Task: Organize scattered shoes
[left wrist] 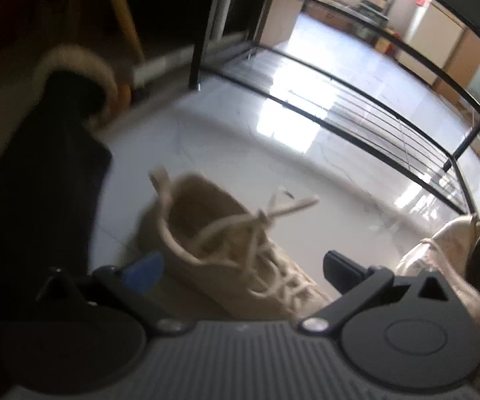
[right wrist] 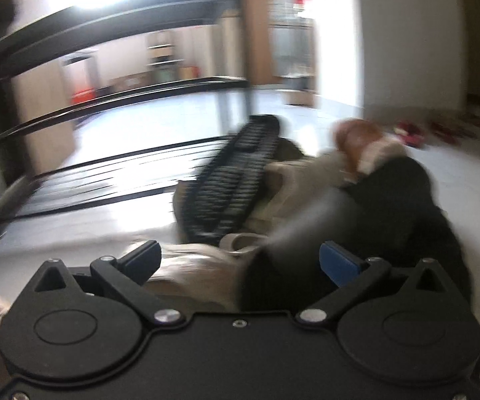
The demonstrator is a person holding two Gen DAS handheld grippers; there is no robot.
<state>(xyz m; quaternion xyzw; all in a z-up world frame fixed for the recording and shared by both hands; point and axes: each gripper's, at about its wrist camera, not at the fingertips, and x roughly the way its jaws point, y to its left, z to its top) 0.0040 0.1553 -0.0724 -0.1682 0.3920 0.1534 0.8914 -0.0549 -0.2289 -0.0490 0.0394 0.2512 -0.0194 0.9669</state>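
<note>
In the left wrist view a beige lace-up sneaker (left wrist: 226, 250) lies on the pale floor between the fingers of my left gripper (left wrist: 240, 270), which is open around it without clamping. A black fur-lined boot (left wrist: 49, 153) stands at the left. A second pale shoe (left wrist: 440, 250) shows at the right edge. In the blurred right wrist view my right gripper (right wrist: 240, 260) is open over a heap of shoes: a pale shoe (right wrist: 193, 266), a shoe lying with its black ribbed sole (right wrist: 236, 173) up, and a black fur-trimmed boot (right wrist: 390, 200).
A black metal shoe rack (left wrist: 356, 110) with wire shelves stands beyond the shoes; it also shows in the right wrist view (right wrist: 123, 160) at the left. A yellow-framed object (left wrist: 123, 16) is at the upper left. Glossy pale floor (left wrist: 206, 140) lies between.
</note>
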